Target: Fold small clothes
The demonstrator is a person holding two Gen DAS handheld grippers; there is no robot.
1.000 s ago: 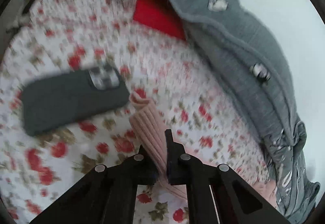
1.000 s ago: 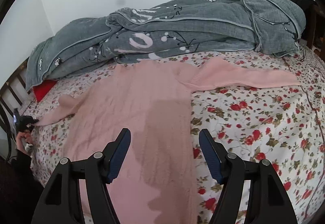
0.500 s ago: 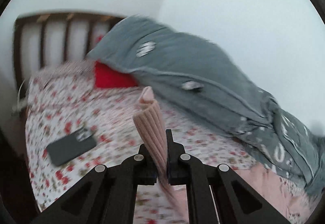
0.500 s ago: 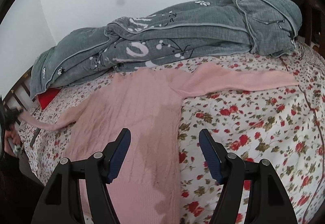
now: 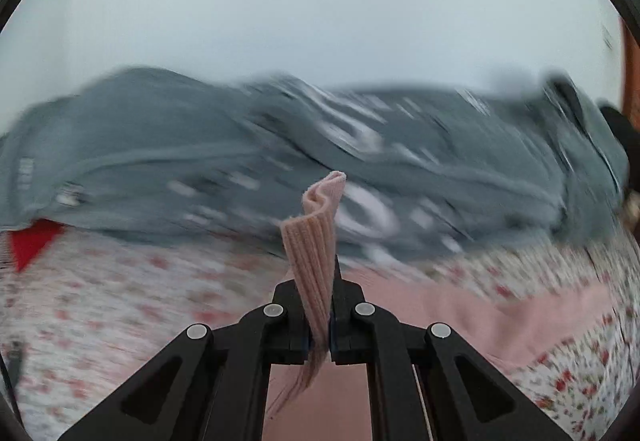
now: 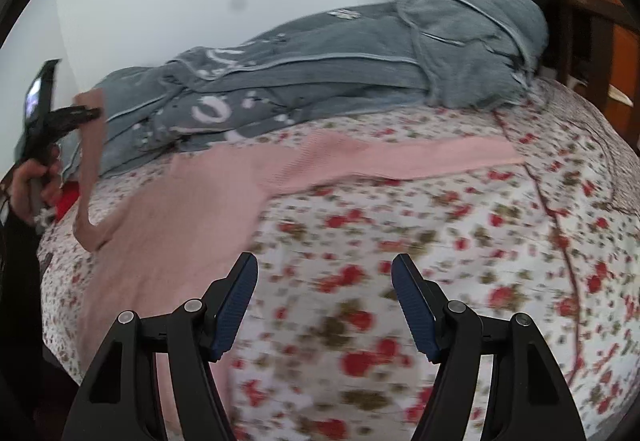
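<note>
A pink ribbed sweater (image 6: 192, 201) lies spread flat on a floral bedsheet (image 6: 440, 225), and its body also shows in the left wrist view (image 5: 480, 317). My left gripper (image 5: 320, 321) is shut on the cuff of its left sleeve (image 5: 316, 241), which stands up between the fingers. In the right wrist view the left gripper (image 6: 72, 117) holds that sleeve (image 6: 90, 161) lifted above the bed at the far left. The other sleeve (image 6: 420, 157) lies stretched out to the right. My right gripper (image 6: 324, 305) is open and empty, low over the sheet beside the sweater's right edge.
A grey quilt (image 6: 340, 53) is heaped along the wall behind the sweater, also blurred in the left wrist view (image 5: 280, 153). A red pillow (image 5: 32, 241) lies at the left end. A dark wooden bed frame (image 6: 592, 37) stands at the far right.
My left gripper has lifted the sleeve cuff off the bed and swung toward the sweater's body. The right gripper has shifted right, off the sweater, over the bare sheet.
</note>
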